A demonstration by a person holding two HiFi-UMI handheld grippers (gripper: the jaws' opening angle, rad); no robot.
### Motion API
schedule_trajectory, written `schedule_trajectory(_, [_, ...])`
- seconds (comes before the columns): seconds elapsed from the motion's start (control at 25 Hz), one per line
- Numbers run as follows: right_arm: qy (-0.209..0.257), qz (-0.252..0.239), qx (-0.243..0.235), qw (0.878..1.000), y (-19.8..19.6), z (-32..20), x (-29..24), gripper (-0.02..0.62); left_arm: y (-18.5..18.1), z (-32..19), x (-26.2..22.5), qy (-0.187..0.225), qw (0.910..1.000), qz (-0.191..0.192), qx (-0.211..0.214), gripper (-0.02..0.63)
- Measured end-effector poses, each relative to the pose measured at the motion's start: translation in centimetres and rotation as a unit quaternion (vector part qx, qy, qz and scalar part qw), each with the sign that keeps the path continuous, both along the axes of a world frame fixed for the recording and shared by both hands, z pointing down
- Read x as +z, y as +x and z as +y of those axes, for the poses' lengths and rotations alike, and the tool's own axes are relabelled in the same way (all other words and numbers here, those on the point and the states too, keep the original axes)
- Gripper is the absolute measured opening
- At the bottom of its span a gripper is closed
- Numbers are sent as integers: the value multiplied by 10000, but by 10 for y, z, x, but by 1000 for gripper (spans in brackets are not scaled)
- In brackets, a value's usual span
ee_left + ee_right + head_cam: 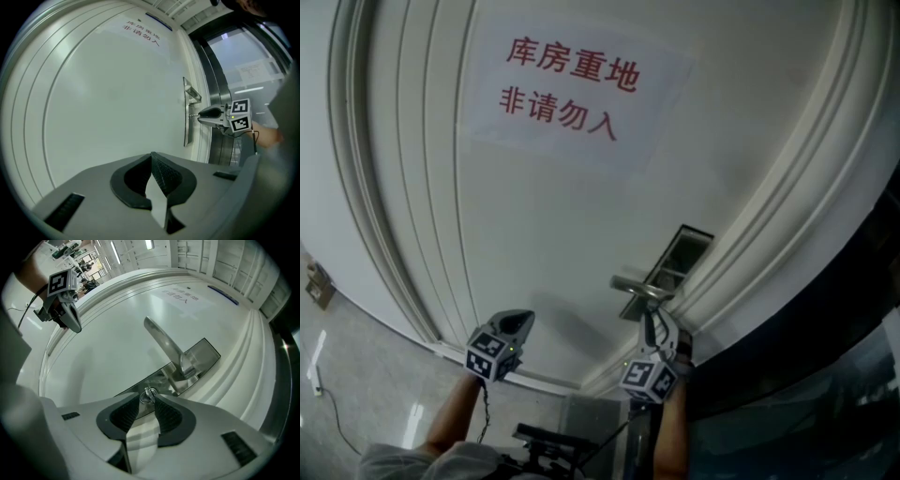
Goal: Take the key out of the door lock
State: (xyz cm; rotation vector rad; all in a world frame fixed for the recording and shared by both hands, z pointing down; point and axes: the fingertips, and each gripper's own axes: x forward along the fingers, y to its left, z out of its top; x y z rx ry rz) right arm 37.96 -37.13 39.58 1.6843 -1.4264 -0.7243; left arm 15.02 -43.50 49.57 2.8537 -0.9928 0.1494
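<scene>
Two grippers at the door, only one at the key

Nearest by far is the right gripper (148, 400): its jaws stand apart, and the key (149, 393) with its small ring sits straight ahead, right at the tips in the gap between them, with neither pad pressing on it. The key is still seated in the lock plate (201, 357), and the door handle (164, 345) juts out just beyond the tips and to their right. Its shaft seems to run along the line the jaws point, so I judge the coming move to be closing on the head and drawing straight back. Well off to that gripper's left, the left gripper (151, 157) faces bare door (103, 93), jaws together on nothing
</scene>
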Motion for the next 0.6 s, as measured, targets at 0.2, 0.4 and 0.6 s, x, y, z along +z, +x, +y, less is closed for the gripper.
schedule_trajectory(0.2, [-16, 69, 38, 10000, 1, -8, -1, 115, -2, -5, 1, -29, 10000, 25, -33, -8])
schedule_trajectory(0.4, [-30, 168, 95, 9998, 2, -14, -1, 115, -4, -9, 2, -33, 10000, 33, -85, -7])
schedule_trajectory(0.6, [-79, 407, 129, 9991, 4, -16, 0, 114, -5, -10, 3, -41, 9999, 48, -108, -7])
